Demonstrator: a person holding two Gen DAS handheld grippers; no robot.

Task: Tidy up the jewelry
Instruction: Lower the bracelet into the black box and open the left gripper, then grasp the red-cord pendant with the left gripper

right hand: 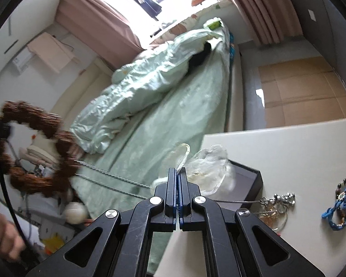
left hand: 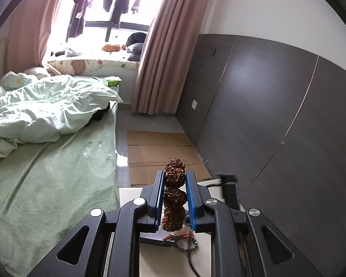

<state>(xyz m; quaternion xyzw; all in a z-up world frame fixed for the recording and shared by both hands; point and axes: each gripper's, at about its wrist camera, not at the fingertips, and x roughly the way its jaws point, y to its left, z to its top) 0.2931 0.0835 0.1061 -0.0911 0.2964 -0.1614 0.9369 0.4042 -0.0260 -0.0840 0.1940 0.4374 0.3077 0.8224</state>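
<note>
So my left gripper [left hand: 174, 180] is clamped on this chunky brown bead bracelet [left hand: 174, 194], holding it up in the air above the white table [left hand: 203, 254], and from the right wrist view the same bracelet is a blurry ring off to the left. My right gripper [right hand: 177, 173] has its fingers pressed together on a clear plastic bag [right hand: 207, 161] over a dark box [right hand: 249, 180]. A blue bracelet [right hand: 339, 207] and some silver jewelry [right hand: 279, 202] sit on the table, near each other but apart.

Rumpled green duvet [left hand: 41, 108] on bed at 9 o'clock; flattened cardboard [left hand: 159, 152] on floor, centre; pink curtain [left hand: 166, 53] at 12; possibly tissue box [left hand: 111, 82].
</note>
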